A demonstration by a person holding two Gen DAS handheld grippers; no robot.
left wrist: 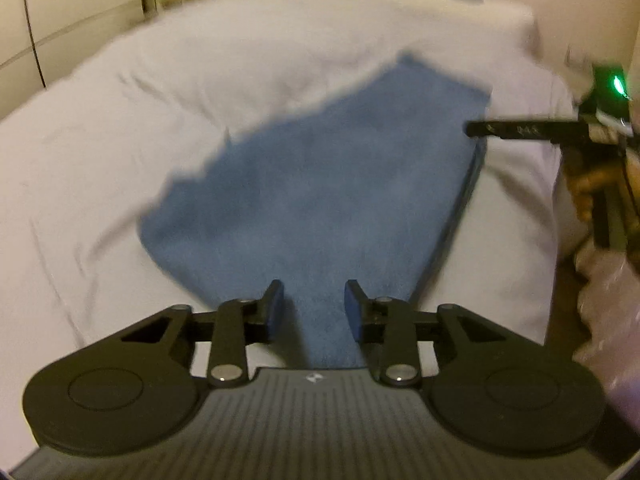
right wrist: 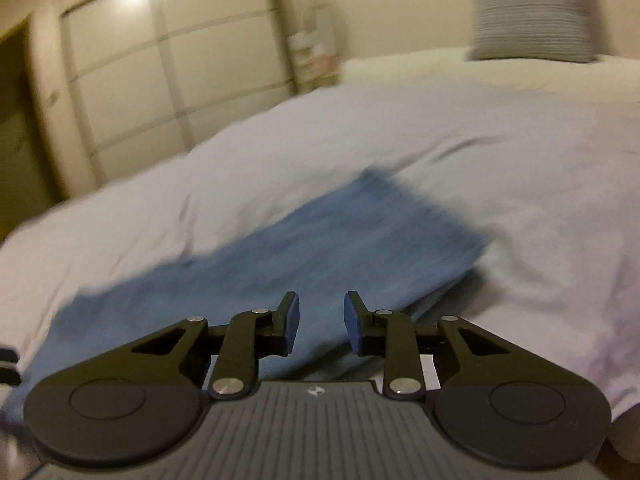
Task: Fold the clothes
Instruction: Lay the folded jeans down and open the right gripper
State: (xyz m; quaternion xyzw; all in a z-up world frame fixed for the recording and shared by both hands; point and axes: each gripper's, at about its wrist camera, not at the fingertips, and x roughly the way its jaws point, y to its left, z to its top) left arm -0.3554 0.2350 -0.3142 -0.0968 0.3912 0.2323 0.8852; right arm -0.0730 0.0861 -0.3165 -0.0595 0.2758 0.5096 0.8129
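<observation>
Cloth: folded blue towel (left wrist: 320,184) lying flat on my bed (left wrist: 100,160), at centre of the left view.
My left gripper (left wrist: 314,306): jaws parted, nothing pinched, above the towel's near end.
My right gripper (right wrist: 321,318): jaws parted, empty; probably over the towel's near edge, blur hinders.
Pillow (right wrist: 528,12): 1 o'clock, far.

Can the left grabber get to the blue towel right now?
Probably yes. The left gripper is open right above the near end of the blue towel, which lies on the white bed, nothing between them.
</observation>
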